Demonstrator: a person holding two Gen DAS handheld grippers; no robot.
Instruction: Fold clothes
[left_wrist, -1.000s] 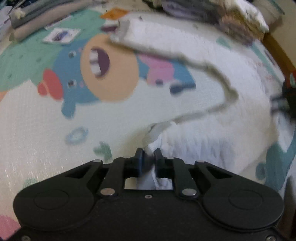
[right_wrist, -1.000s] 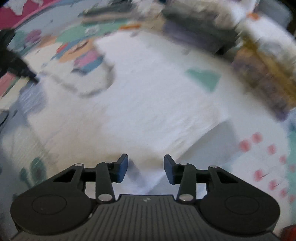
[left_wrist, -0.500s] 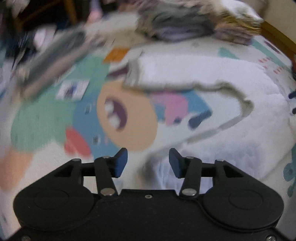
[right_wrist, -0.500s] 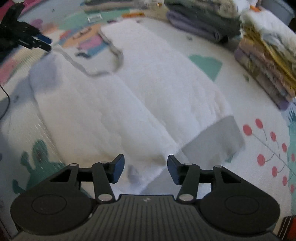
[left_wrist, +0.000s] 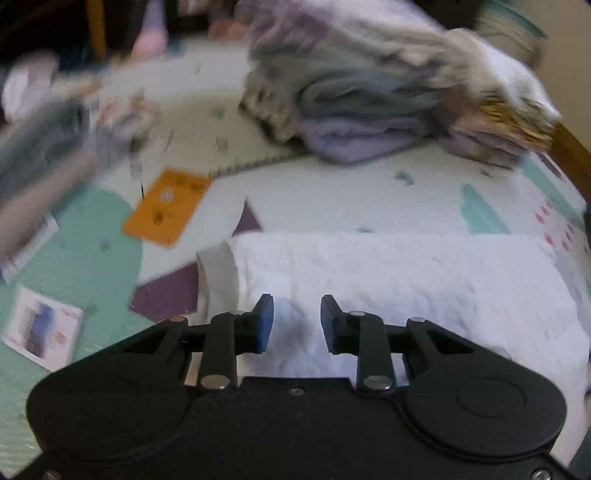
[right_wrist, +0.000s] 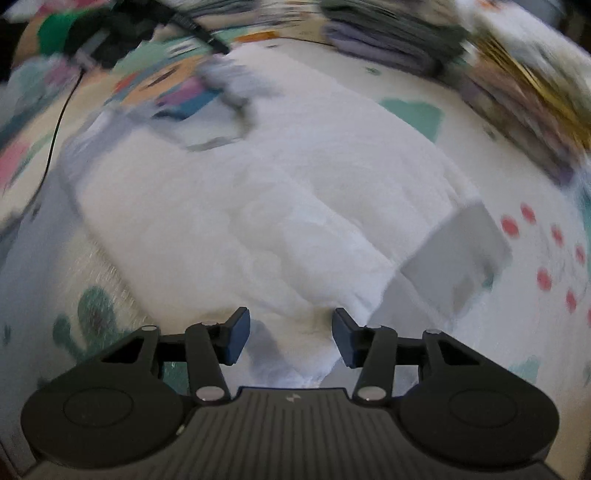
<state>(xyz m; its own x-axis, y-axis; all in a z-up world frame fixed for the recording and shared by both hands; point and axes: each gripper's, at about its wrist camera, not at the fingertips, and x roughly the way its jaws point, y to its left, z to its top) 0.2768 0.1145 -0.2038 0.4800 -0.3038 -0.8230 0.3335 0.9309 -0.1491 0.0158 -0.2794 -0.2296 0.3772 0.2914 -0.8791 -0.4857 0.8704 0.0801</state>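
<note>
Left tongs (left_wrist: 296, 320): blue-padded fingers apart, holding nothing, poised over the near part of a white fleece garment (left_wrist: 388, 280), beside its pale cuff (left_wrist: 218, 280). Right tongs (right_wrist: 290, 338): fingers apart, empty, straddling the garment's (right_wrist: 258, 206) near edge where two folded halves meet. Garment: spread flat on a cartoon-print play mat (left_wrist: 74, 258); grey lining (right_wrist: 461, 251) exposed at right. Orange card (left_wrist: 166, 206): on the mat, left, farther off. Stack of folded clothes (left_wrist: 369, 122): far side, blurred.
</note>
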